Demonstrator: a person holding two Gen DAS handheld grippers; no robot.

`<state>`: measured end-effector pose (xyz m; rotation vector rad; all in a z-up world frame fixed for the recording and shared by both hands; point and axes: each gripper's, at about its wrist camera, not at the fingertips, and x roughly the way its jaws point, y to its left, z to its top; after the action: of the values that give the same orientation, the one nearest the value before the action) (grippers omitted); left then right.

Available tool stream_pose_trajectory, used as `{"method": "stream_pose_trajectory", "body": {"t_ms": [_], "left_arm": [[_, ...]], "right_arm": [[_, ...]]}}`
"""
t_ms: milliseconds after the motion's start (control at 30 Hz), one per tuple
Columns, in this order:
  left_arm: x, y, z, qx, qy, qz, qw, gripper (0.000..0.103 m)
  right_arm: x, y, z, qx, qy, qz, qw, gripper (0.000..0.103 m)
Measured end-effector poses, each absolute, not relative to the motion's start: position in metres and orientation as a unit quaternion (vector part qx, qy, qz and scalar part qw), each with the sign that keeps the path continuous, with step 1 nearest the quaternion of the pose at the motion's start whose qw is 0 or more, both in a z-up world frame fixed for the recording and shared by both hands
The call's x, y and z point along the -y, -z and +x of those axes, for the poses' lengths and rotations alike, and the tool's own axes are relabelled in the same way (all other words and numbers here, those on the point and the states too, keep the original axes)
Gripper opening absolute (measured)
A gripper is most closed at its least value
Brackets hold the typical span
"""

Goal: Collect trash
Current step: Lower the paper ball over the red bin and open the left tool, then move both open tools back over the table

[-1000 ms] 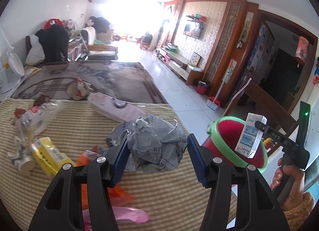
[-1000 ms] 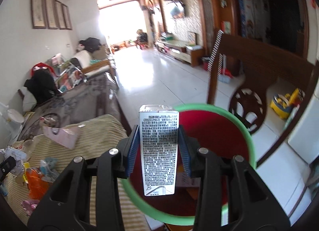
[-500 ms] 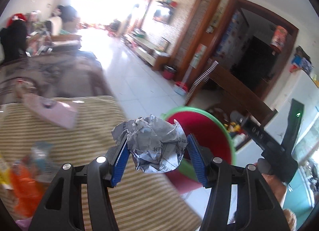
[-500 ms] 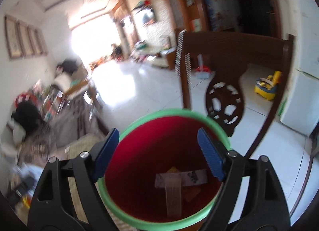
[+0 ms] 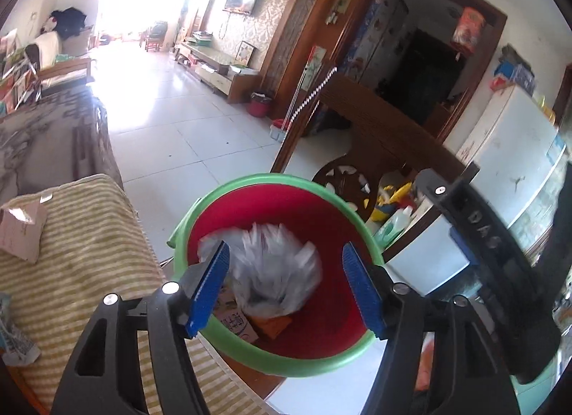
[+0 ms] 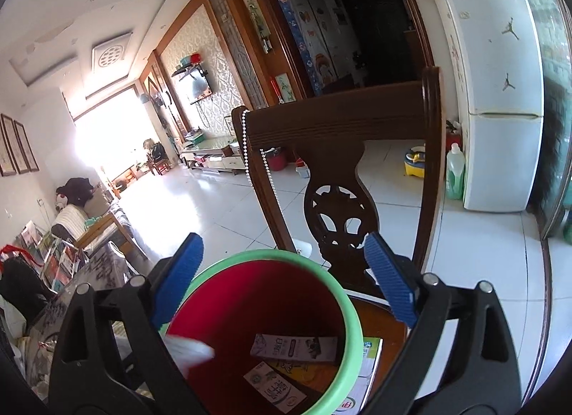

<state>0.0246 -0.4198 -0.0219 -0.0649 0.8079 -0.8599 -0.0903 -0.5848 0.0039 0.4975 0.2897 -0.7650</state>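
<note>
A red bin with a green rim [image 5: 275,179] stands beside the striped table. My left gripper [image 5: 286,289] is open above it. The crumpled paper ball [image 5: 271,268] is blurred, falling into the bin between my open jaws. My right gripper [image 6: 286,279] is open and empty over the same bin [image 6: 343,311]. Inside lie two drink cartons [image 6: 293,347], and a white blur of the falling paper [image 6: 189,347] shows at the bin's left wall. The right gripper's body [image 5: 479,229] shows at the right of the left wrist view.
The striped tablecloth [image 5: 82,243] carries a pink tissue box [image 5: 21,232] and a wrapper [image 5: 14,336] at the left edge. A dark wooden chair [image 6: 339,171] stands just behind the bin. A white fridge [image 6: 500,93] is to the right. Tiled floor stretches beyond.
My left gripper swung from the table to over the bin, opened and released the paper ball. My right gripper dropped its milk carton into the bin and stayed open.
</note>
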Motion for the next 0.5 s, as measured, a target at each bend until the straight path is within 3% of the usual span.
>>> {"method": "stream_pose_trajectory", "body": {"t_ms": [300, 500], "left_arm": [[0.337, 0.003, 0.016, -0.350, 0.363, -0.060, 0.861, 0.063], [0.258, -0.011, 0.019, -0.325, 0.301, -0.090, 0.892, 0.069]], "right_arm": [[0.557, -0.012, -0.069, -0.149, 0.338, 0.210, 0.905, 0.093], [0.529, -0.017, -0.047, -0.164, 0.300, 0.187, 0.921, 0.095]]}}
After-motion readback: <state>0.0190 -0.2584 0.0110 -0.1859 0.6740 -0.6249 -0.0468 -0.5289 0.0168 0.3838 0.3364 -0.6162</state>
